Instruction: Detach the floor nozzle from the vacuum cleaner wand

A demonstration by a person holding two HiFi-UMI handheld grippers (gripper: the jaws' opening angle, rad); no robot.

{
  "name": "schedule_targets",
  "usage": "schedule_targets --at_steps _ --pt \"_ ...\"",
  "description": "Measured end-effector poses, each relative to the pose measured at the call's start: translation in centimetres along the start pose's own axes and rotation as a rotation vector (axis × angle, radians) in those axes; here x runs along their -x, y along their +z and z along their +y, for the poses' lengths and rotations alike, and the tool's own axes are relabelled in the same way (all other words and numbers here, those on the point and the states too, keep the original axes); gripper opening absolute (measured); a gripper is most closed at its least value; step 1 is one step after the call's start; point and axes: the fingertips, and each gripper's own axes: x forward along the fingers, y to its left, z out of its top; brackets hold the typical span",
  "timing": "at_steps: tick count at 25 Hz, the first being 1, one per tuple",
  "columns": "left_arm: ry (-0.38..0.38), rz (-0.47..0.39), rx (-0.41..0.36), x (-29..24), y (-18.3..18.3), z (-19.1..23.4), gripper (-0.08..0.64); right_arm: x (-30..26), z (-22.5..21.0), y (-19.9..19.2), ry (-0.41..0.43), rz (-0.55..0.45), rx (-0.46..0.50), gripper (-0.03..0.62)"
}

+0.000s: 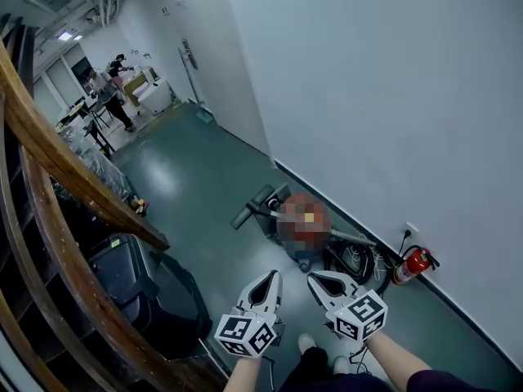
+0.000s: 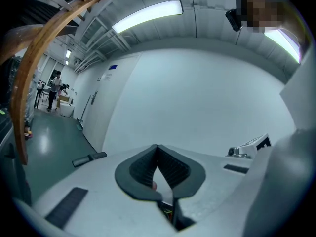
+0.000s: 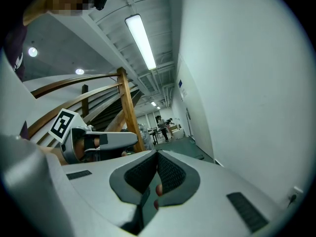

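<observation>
Left hand-held gripper, right hand-held gripper: jaws together, empty.

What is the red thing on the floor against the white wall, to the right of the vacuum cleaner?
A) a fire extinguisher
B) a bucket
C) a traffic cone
A: it is a red cylinder with a black hose and handle, a fire extinguisher, at the foot of the wall.

The head view looks steeply down from behind both jaw pairs. Each gripper view sits close behind its own jaws, facing level; all share the plain white wall beyond.
</observation>
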Motion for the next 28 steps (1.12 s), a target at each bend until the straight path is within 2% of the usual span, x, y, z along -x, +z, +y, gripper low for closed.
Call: schedule_targets --at_steps 9,28 --pt "-0.01 0.023 0.02 -1.3 0.9 4.5 0.005 -4.1 -0.6 0.8 -0.027 0.014 -0.005 0.017" --pt "0.005 0.026 0.069 -5.0 1.6 9.0 0.005 -9.1 -4.2 1.3 -0.033 0.049 0.003 0.017"
